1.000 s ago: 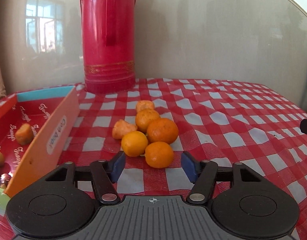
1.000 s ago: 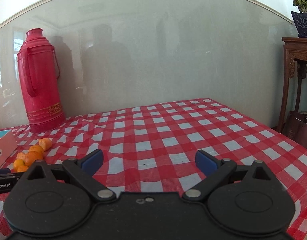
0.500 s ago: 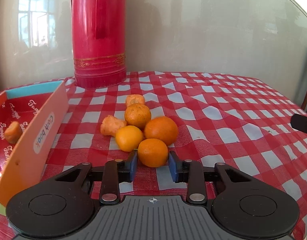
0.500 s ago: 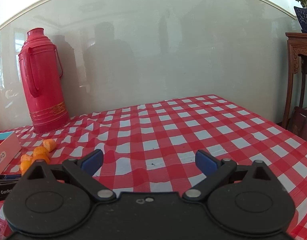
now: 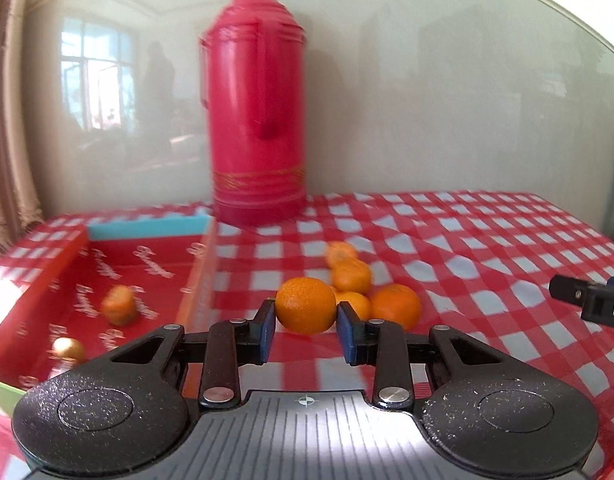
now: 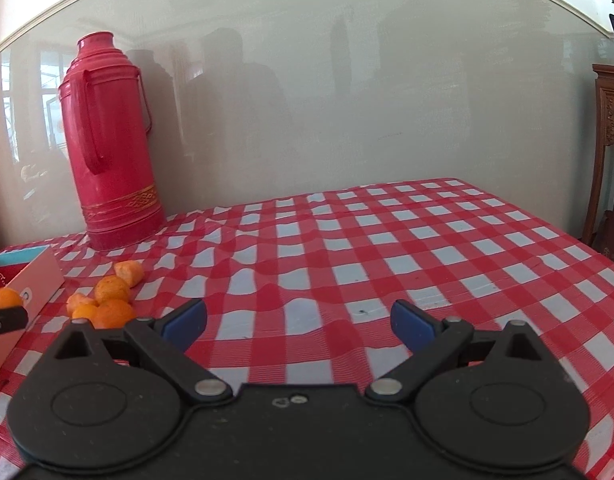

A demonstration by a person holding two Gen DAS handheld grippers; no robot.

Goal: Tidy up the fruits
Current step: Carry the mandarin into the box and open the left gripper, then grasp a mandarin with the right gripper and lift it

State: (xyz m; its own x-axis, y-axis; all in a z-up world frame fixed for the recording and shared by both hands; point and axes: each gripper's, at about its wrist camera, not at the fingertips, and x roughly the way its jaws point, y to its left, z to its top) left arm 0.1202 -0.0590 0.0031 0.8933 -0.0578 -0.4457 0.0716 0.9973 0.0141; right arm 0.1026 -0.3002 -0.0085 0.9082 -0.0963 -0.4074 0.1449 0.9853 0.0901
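**Freshly picked: one orange leaves the pile**

Moments after its blue pads stood apart around the fruit at the front of the pile, the left gripper was clamped on an orange and carried it clear of the checked tabletop. The view had swung left, bringing the open red box more fully into frame, one small fruit already lying inside. That suggested the sorting was under way, with this orange probably bound for the box. Four or five fruits remained in the pile just behind and to the right of the held one, near the red flask. The orange was nearly round, so it showed no long axis to speak of; its stem end could not be made out. The right gripper hung empty over bare cloth, jaws wide apart, well away from the fruit.
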